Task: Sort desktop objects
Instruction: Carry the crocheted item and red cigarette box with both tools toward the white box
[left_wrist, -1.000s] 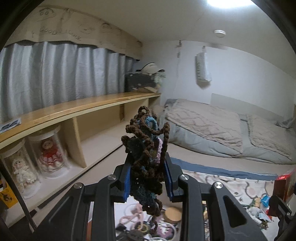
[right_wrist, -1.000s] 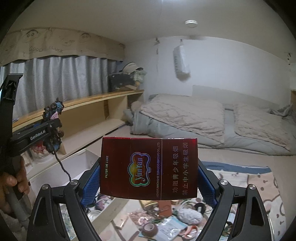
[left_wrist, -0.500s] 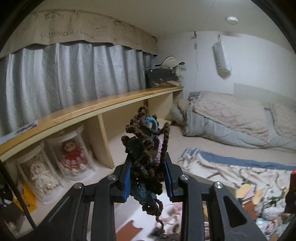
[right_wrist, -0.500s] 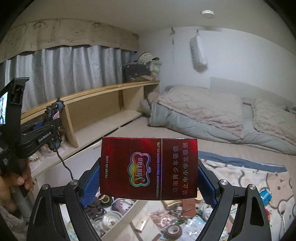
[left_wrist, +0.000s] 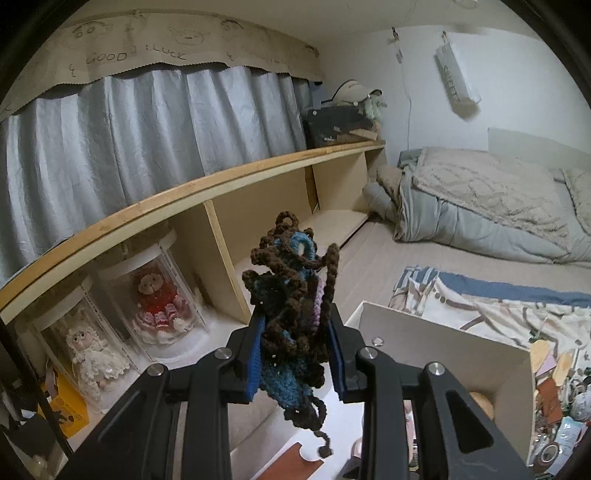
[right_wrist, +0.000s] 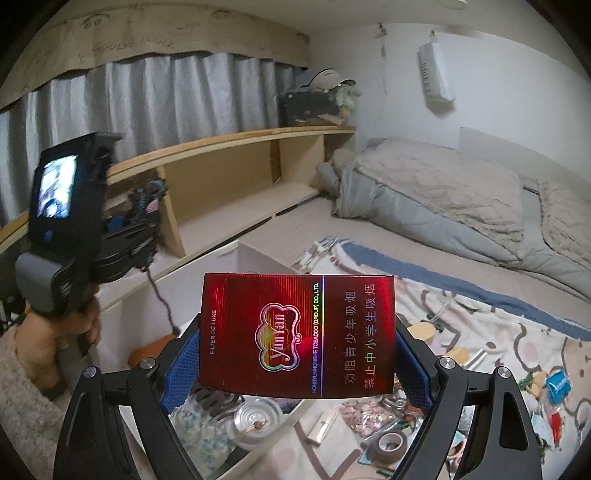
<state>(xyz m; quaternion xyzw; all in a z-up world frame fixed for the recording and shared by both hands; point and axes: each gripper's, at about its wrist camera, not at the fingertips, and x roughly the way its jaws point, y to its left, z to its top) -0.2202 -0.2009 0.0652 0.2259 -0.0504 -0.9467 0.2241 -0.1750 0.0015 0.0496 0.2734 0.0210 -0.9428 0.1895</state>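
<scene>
My left gripper (left_wrist: 295, 354) is shut on a brown, blue and pink crochet bundle (left_wrist: 295, 295) and holds it up in the air, a yarn tail hanging down. It also shows at the left of the right wrist view (right_wrist: 147, 206). My right gripper (right_wrist: 297, 354) is shut on a red cigarette pack (right_wrist: 295, 336), held flat-on to the camera. A white box (left_wrist: 443, 347) with open top lies below and to the right of the left gripper; in the right wrist view its wall (right_wrist: 258, 258) stands behind the pack.
Several small items lie scattered on a patterned cloth (right_wrist: 498, 332), among them a tape roll (right_wrist: 391, 443). A glass dish (right_wrist: 255, 417) sits in the box. A wooden shelf (left_wrist: 184, 195) holds two dolls in clear cases (left_wrist: 155, 295). A bed (left_wrist: 498, 199) lies behind.
Both grippers have swung left and tilted down. The white box has come into view under the left gripper. Both holds are unchanged.
</scene>
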